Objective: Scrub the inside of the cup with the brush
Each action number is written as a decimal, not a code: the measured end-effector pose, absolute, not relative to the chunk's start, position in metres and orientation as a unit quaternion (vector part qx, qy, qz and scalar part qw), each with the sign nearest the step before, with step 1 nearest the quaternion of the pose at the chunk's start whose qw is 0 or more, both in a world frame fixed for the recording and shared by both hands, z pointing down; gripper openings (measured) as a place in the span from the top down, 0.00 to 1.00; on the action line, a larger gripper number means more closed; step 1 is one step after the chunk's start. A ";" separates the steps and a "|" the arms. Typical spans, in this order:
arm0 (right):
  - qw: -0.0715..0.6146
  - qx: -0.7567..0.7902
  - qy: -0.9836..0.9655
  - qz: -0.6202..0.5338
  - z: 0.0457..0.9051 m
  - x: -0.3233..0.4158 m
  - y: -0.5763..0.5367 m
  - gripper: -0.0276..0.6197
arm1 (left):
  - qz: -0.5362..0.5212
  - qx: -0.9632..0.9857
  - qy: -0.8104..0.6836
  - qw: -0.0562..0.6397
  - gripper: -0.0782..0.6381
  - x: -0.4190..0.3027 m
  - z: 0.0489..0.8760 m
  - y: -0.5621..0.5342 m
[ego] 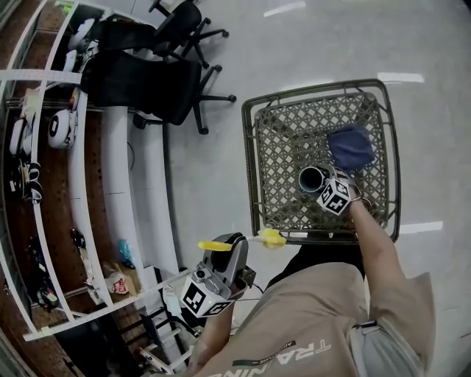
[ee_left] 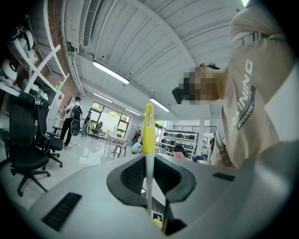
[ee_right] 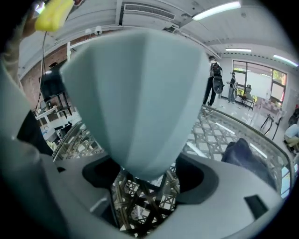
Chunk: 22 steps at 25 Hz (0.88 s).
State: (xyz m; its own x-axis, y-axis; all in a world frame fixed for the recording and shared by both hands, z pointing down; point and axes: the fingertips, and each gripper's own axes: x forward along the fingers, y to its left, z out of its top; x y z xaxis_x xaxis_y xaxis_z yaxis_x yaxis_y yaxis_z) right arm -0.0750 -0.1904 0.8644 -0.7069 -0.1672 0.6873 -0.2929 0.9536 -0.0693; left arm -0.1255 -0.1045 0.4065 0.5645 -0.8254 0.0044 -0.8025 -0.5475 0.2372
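In the head view my right gripper (ego: 326, 185) is shut on a pale blue-grey cup (ego: 310, 178), held above the wicker table (ego: 251, 169) with its dark mouth turned left. That cup (ee_right: 135, 98) fills the right gripper view, clamped between the jaws of the right gripper (ee_right: 145, 176). My left gripper (ego: 234, 249) is shut on a brush (ego: 271, 237) with a yellow head and a yellow handle end, held off the table's near-left corner, apart from the cup. The brush handle (ee_left: 148, 135) stands upright between the jaws of the left gripper (ee_left: 149, 184). The brush head (ee_right: 53, 13) shows at upper left.
A dark blue cloth (ego: 352, 147) lies on the table behind the cup. Black office chairs (ego: 158, 85) stand on the floor to the left of the table. White shelving (ego: 114, 184) with gear runs down the left side. People stand far off (ee_left: 74, 116).
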 end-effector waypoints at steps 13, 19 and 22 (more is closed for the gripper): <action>0.307 0.187 -0.921 0.151 0.788 -0.024 -0.169 0.37 | -0.063 0.895 -0.433 0.081 0.83 -0.128 0.421 -0.103; 0.213 0.246 -0.936 0.138 0.681 0.003 -0.165 0.69 | -0.085 0.899 -0.425 0.064 0.83 -0.130 0.429 -0.111; 0.152 0.274 -0.944 0.099 0.608 0.004 -0.161 0.89 | -0.079 0.896 -0.434 0.056 0.83 -0.138 0.430 -0.116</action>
State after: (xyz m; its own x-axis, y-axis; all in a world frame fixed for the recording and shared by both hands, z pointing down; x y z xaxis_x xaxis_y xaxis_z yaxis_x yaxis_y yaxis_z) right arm 0.0038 -0.1613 0.6084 -0.8034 -0.4877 0.3417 -0.5480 0.8300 -0.1040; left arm -0.1379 -0.1162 0.4302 0.6103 -0.7867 -0.0925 -0.7690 -0.6165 0.1692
